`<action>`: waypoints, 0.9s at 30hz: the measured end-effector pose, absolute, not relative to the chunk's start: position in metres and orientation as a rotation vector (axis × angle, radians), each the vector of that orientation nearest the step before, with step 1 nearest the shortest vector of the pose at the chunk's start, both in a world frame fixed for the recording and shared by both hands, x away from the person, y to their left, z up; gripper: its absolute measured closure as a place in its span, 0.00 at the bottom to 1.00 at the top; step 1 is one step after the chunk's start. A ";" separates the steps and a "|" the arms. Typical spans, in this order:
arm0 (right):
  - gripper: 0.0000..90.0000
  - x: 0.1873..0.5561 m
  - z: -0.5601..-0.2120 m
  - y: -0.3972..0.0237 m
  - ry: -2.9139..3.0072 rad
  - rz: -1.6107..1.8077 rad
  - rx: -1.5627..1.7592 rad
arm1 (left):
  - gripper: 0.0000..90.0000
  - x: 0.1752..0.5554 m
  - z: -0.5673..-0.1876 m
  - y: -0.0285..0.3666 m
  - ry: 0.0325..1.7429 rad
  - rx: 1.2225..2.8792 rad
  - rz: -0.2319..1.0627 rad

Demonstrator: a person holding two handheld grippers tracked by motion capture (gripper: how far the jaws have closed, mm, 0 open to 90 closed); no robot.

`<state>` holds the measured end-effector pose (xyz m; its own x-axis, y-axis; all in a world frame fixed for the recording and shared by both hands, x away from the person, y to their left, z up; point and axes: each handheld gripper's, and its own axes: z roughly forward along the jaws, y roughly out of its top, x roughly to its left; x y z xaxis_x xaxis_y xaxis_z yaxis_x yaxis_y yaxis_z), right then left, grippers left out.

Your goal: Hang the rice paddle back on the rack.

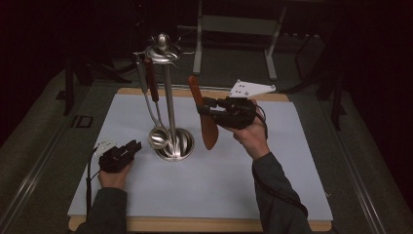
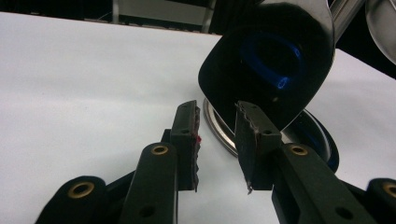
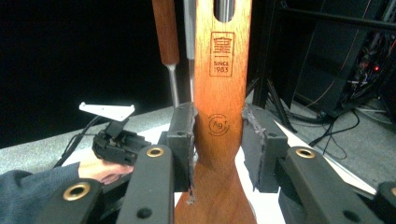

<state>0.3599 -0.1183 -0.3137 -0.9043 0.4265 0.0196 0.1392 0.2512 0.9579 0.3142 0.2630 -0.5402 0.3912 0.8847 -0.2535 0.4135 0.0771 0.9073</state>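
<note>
A steel utensil stand rises from a round base on the white mat. A ladle with a wooden grip hangs from the stand's top ring. My right gripper is shut on a wooden spatula, held upright in the air just right of the stand. In the right gripper view both pads press on the spatula's handle. My left gripper rests low on the mat, left of the base. It is open and holds nothing. The ladle's bowl hangs just ahead of it.
The mat lies on a wooden board on a grey table. A metal frame stands behind the table in the dark. Cables lie on the floor off to the side.
</note>
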 end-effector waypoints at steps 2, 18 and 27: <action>0.74 0.359 -0.310 -0.117 2.270 1.708 0.521 | 0.78 0.314 -0.540 0.263 1.206 1.531 0.527; 0.74 0.350 -0.279 -0.102 2.219 1.746 0.454 | 0.78 0.314 -0.540 0.263 1.206 1.531 0.527; 0.74 0.347 -0.272 -0.094 2.203 1.713 0.437 | 0.78 0.314 -0.540 0.263 1.206 1.530 0.527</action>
<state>0.3474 -0.0943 -0.2720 -0.9035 0.4243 -0.0598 0.0465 0.2358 0.9707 0.3143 0.2630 -0.5403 0.3907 0.8844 -0.2554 0.4139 0.0791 0.9069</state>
